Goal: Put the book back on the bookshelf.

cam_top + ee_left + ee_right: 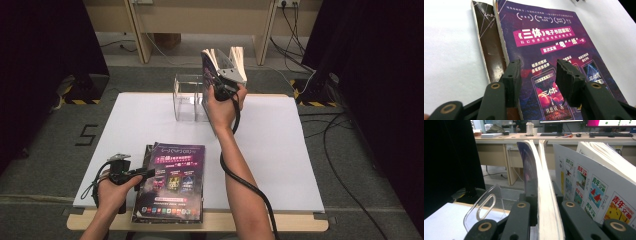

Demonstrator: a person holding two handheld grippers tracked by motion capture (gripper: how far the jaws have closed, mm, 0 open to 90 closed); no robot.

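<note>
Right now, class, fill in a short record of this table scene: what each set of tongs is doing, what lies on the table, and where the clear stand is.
right tongs: shut on upright magazines, raised above the clear acrylic stand
left tongs: open, over the purple-covered magazine
stack: purple magazine on a dark-covered one
surface: white sheet
stand position: far edge, centre

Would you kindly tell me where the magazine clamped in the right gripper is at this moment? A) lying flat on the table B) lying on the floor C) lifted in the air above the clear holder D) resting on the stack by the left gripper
C: the right gripper is shut on a magazine, held upright in the air above the clear holder.
</note>
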